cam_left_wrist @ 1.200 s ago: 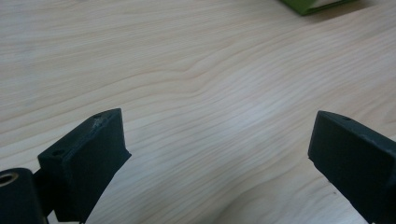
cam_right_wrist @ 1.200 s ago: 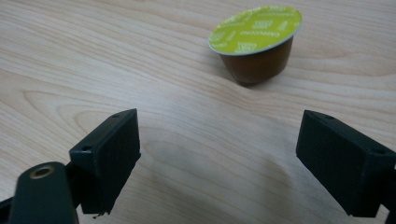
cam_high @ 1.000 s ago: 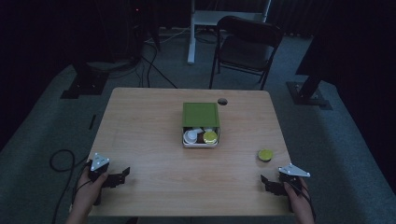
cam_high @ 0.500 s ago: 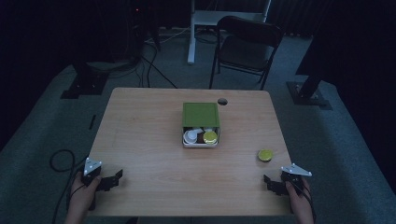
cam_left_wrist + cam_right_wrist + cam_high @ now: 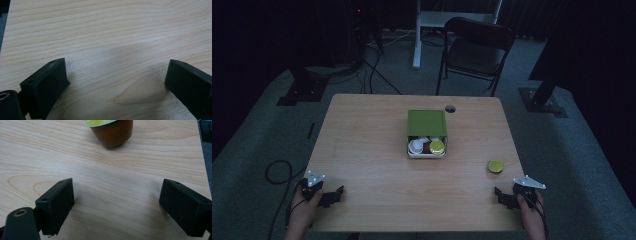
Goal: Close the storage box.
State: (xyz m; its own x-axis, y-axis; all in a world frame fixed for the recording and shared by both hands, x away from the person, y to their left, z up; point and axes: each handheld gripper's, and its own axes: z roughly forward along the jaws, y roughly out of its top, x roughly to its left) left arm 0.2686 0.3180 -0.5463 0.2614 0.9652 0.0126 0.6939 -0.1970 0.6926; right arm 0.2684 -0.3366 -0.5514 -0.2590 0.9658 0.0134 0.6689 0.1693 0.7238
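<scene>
Coffee capsule sits alone on the wooden table near its right edge, upright, green foil lid up, brown cup body. From the right gripper it lies at about 11 o'clock, near but apart, nothing between them. In the right gripper view the capsule is dead ahead at 12 o'clock, slightly left of the jaw centreline, top cut off by the frame edge.

Right gripper: jaws spread wide, nothing held, hovering low over bare wood. Left gripper: at the table's near left corner, jaws also wide apart and empty; its own view is plain wood grain between the jaws.

Key relation: capsule is well apart from the left gripper, close to the right one, so the right hand is the obvious pick. It's round, so no long axis to line up with; I'd judge a straight push forward with a small shift left would centre it between the jaws.

Likely destination is the white box at table centre, roughly 10 o'clock from the capsule, well apart. Its green lid is slid back toward 12 o'clock, leaving the near part open; white-lidded and green-lidded capsules already sit inside.

Labels: lid has some print on the green foil, too small and cropped to read. No legible brand on the box or lid
</scene>
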